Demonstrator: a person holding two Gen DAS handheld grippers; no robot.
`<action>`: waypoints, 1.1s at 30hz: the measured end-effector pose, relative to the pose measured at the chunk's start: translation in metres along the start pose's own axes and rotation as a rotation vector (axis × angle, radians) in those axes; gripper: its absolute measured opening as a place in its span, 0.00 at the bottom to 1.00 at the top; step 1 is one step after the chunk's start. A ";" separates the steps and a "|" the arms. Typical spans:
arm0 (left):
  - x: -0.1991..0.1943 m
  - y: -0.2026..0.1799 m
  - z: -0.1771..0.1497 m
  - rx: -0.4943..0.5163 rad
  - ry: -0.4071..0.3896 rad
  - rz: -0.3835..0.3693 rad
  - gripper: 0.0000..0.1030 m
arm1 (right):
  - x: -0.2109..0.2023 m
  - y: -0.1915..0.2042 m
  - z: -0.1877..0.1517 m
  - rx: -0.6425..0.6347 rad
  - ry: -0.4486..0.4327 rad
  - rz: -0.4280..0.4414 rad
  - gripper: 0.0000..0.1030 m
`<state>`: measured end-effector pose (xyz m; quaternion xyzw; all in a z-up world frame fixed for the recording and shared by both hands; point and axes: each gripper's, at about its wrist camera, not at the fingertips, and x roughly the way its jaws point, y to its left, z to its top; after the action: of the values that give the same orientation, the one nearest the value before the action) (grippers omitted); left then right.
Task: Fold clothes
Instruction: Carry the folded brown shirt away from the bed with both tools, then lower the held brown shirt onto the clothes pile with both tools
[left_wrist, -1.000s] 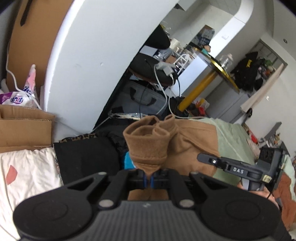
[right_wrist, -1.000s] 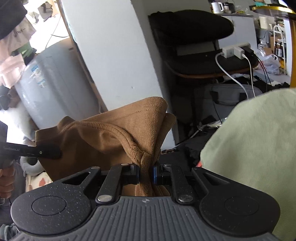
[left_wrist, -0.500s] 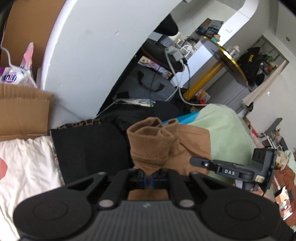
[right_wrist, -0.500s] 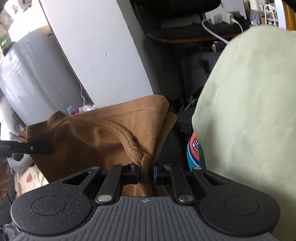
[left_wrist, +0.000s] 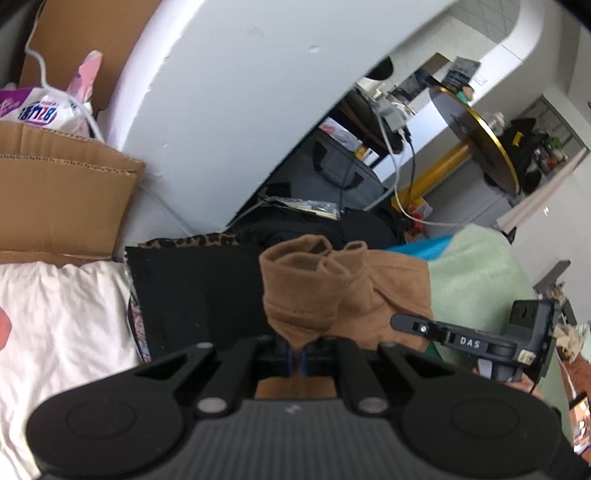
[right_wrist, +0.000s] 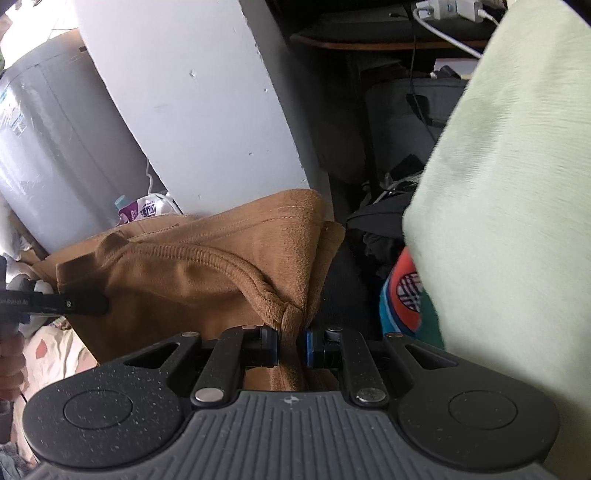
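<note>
A brown garment (left_wrist: 310, 291) hangs between both grippers, stretched from one to the other. My left gripper (left_wrist: 295, 360) is shut on a bunched corner of it. My right gripper (right_wrist: 291, 341) is shut on another bunched edge of the brown garment (right_wrist: 207, 266), near a ribbed hem. In the left wrist view the right gripper (left_wrist: 461, 341) shows at the right, against the cloth. In the right wrist view a black finger of the left gripper (right_wrist: 55, 302) lies at the left on the cloth. The lower part of the garment is hidden behind the gripper bodies.
A pale green cloth (right_wrist: 509, 206) fills the right side, with a blue and orange garment (right_wrist: 402, 299) under it. Black clothing (left_wrist: 195, 295) and a white printed cloth (left_wrist: 62, 328) lie at the left. A white wall (left_wrist: 240, 96), cardboard box (left_wrist: 55, 192) and gold-rimmed table (left_wrist: 476, 133) stand beyond.
Both grippers have sunk with the brown garment held between them. The room behind has slid upward in both views and the green cloth now fills more of the right wrist view.
</note>
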<state>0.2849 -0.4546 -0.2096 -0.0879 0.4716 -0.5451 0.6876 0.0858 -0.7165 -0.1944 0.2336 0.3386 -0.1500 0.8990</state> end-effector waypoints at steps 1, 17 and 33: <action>0.004 0.003 0.004 -0.006 0.000 0.001 0.04 | 0.005 -0.002 0.002 0.004 0.001 -0.004 0.12; 0.063 0.050 0.039 0.003 -0.007 0.037 0.04 | 0.079 -0.016 0.022 -0.019 0.050 -0.096 0.13; 0.107 0.078 0.043 0.046 -0.013 0.182 0.04 | 0.151 -0.019 0.030 -0.105 0.107 -0.160 0.13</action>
<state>0.3646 -0.5299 -0.2952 -0.0324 0.4605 -0.4906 0.7390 0.2038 -0.7654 -0.2830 0.1660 0.4111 -0.1906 0.8759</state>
